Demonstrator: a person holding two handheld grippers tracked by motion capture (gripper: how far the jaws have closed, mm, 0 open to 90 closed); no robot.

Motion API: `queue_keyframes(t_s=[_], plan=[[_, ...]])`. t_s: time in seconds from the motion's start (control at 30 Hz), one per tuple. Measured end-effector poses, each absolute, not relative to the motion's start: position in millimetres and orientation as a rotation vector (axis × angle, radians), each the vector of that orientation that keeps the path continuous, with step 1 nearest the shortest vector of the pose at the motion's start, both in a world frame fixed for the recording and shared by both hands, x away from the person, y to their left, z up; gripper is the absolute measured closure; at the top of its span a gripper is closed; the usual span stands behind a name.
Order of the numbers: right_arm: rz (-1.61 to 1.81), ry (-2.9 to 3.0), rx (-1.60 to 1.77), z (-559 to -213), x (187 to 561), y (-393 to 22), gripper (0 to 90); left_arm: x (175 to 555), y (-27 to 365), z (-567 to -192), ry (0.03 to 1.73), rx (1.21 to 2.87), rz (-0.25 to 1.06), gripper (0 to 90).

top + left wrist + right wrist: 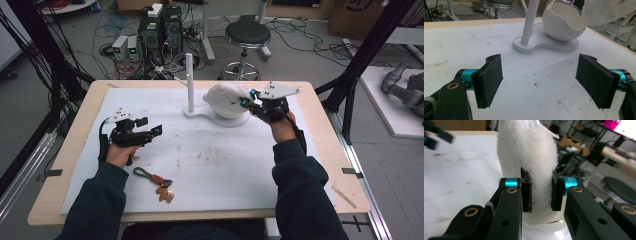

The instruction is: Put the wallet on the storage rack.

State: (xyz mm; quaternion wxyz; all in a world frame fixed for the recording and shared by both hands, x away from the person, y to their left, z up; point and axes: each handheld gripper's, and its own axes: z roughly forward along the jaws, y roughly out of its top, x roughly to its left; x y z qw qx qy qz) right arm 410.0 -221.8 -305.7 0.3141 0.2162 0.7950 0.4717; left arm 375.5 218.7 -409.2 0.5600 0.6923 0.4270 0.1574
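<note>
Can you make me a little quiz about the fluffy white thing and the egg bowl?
1. True or false: the right gripper is pinching the fluffy white thing.
2. What lies on the table near the person's left arm? A) a keychain B) a spoon C) a ball
3. What does the white bowl look like?

Key
1. True. Its pads squeeze the fluff from both sides.
2. A. The keychain lies by the left sleeve.
3. A cracked eggshell with a jagged rim, sitting on a white base next to an upright post. The left gripper is open, with nothing between its pads.
</note>
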Motion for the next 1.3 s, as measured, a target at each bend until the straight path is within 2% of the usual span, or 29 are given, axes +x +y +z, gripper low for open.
queue_keyframes(t_s=[0.17,0.33,0.9,0.93,1.0,1.13,1.3], plan=[[1.109,2.083,0.560,-292.2,432.6,-223.2,76.5,375.0,222.0,-411.4,1.020,1.625,0.388,21.2],[0.987,2.091,0.547,-294.3,448.8,-222.7,76.4,374.8,221.3,-411.7,1.017,1.629,0.384,21.2],[0.718,2.246,0.493,-342.7,485.5,-190.9,74.0,374.3,222.0,-416.2,1.030,1.641,0.371,21.2],[0.726,2.249,0.505,-343.7,486.1,-190.6,71.1,374.1,222.2,-416.4,1.031,1.643,0.370,21.2],[0.810,2.243,0.605,-341.8,487.0,-192.9,59.0,374.1,222.4,-416.5,1.033,1.643,0.370,21.2],[1.054,2.218,0.725,-333.4,484.3,-203.2,55.3,373.9,221.7,-416.5,1.033,1.646,0.369,21.2],[1.368,2.159,0.927,-329.2,485.4,-212.6,66.6,373.8,220.6,-416.6,1.032,1.645,0.364,21.2]])
